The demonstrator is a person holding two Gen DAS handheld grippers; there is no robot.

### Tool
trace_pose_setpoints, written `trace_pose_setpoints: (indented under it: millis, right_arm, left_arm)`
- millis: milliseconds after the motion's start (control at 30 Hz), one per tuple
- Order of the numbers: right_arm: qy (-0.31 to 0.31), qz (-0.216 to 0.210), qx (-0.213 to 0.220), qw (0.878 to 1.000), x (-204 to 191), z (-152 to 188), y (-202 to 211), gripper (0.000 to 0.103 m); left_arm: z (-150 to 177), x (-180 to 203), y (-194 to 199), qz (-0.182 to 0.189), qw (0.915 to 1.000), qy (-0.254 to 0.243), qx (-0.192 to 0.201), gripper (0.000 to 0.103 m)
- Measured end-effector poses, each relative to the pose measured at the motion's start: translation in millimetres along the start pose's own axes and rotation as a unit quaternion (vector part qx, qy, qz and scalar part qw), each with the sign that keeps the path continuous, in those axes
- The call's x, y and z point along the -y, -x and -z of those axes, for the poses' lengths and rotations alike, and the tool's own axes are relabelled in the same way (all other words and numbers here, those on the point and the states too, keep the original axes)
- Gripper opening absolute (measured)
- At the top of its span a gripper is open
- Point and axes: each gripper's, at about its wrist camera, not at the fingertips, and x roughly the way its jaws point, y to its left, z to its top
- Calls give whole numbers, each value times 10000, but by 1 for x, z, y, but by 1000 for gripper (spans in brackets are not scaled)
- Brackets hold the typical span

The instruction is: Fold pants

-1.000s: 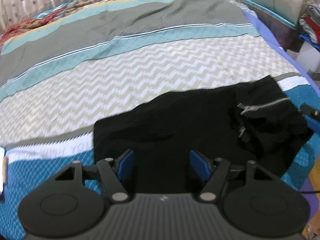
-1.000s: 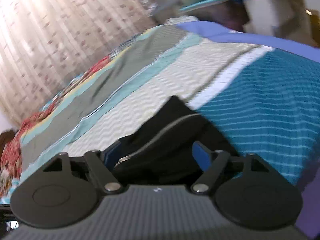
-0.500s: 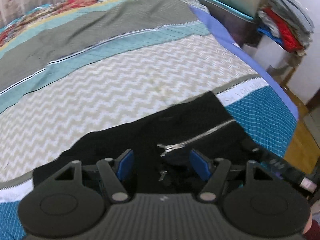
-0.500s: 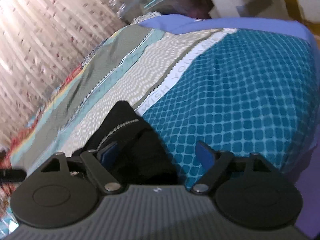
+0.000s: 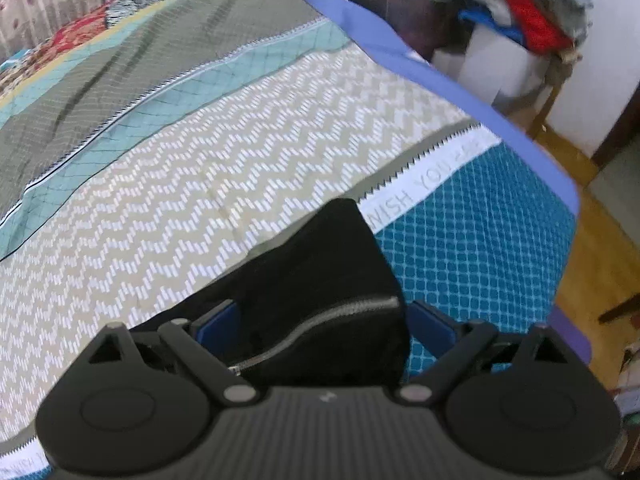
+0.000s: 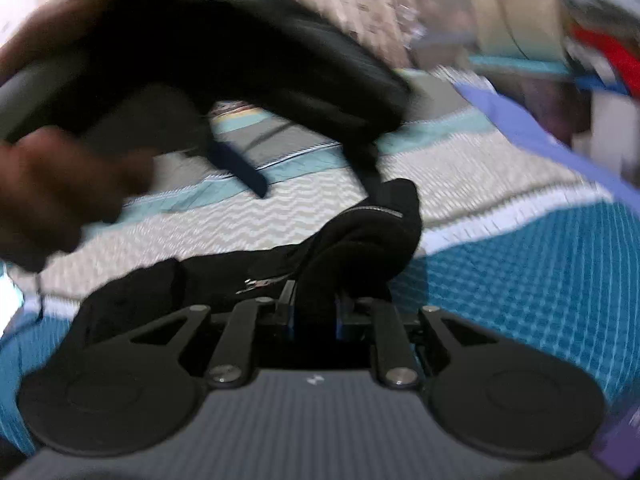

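1. My left gripper [image 5: 324, 328] is spread wide, its blue pads on either side of a raised fold of the black pants [image 5: 320, 280]; the pads do not press on the cloth.
2. My right gripper [image 6: 314, 316] is pinched nearly closed on a bunched fold of the pants [image 6: 360, 240], cloth caught between its pads.
3. The pants lie on the bed [image 5: 240, 184], across the zigzag band and the teal checked band of the bedspread, with a silver zipper [image 5: 320, 320] showing on top.
4. In the right wrist view, the left gripper [image 6: 240, 168] hangs blurred above the pants, held by my left hand [image 6: 60, 192].
5. A pile of folded clothes [image 5: 528, 12] sits beyond the bed's far corner.
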Motion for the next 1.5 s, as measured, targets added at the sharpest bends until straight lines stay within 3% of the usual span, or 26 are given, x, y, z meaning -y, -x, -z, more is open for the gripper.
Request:
trace_pose_setpoints:
  millis: [100, 167, 233, 333, 400, 433, 467, 533, 600, 633, 833, 1000, 1133, 1233, 1300, 1367, 1400, 1500]
  right_arm:
    - [200, -68, 88, 9997, -3, -3, 4, 20]
    - [290, -139, 166, 9993, -5, -5, 8, 20]
    - [339, -187, 226, 9990, -8, -5, 13, 20]
    - [265, -166, 275, 9991, -3, -4, 18, 23]
    - [120, -105, 372, 9992, 2, -2, 23, 31]
    - [75, -84, 368, 9993, 2, -1, 23, 54]
    - [43, -84, 346, 9994, 3, 0, 23, 70]
    - [56, -108, 247, 9996, 1, 2, 16, 68]
    - [24, -164, 103, 9998, -1, 2, 14, 41]
    - [8, -282, 45, 9996, -5, -1, 10, 15]
    - [228, -785, 451, 9956, -34, -21, 27, 14]
    - [963, -1182, 457, 9873, -74, -25, 18, 14]
    - [1483, -1492, 142, 9775, -107, -18, 1, 16]
    - [2002, -1631, -148, 9660, -133, -5, -13, 20]
    - [2223, -1726, -409, 9587, -144, 2, -19, 26]
    - [2260, -1889, -709, 9530, -148, 4, -25, 42]
    - [2248, -1975, -872, 9502, -149, 6, -28, 44]
    - [2241, -2082, -1028, 9465, -152, 4, -27, 47]
  left_arm:
    - [0, 9, -12, -97, 9995, -271, -102, 92]
    - [3, 13, -22, -271, 9983, -464, -213, 50]
    - [5, 9, -25, -238, 9986, -394, -267, 29]
    - [11, -7, -14, -126, 9999, -44, -103, 22]
    - [16, -18, -5, -45, 9998, 176, -10, 21]
    - [20, -25, 1, 46, 9996, 292, 22, 21]
    - [22, -32, 7, 128, 9991, 397, 59, 21]
    - [27, -43, 18, 250, 9980, 555, 140, 21]
    - [32, -56, 29, 395, 9960, 768, 226, 21]
    - [36, -63, 36, 461, 9946, 884, 277, 21]
    - [72, -112, 87, 806, 9809, 1576, 802, 20]
    - [124, -161, 115, 938, 9643, 2215, 1105, 20]
    - [178, -201, 115, 820, 9511, 2747, 1146, 20]
    - [218, -231, 105, 910, 9344, 3266, 1095, 21]
    - [239, -246, 93, 924, 9257, 3516, 1047, 23]
    - [260, -258, 77, 891, 9174, 3776, 886, 26]
    - [267, -263, 69, 877, 9145, 3862, 829, 27]
    - [283, -272, 55, 713, 9088, 4053, 687, 45]
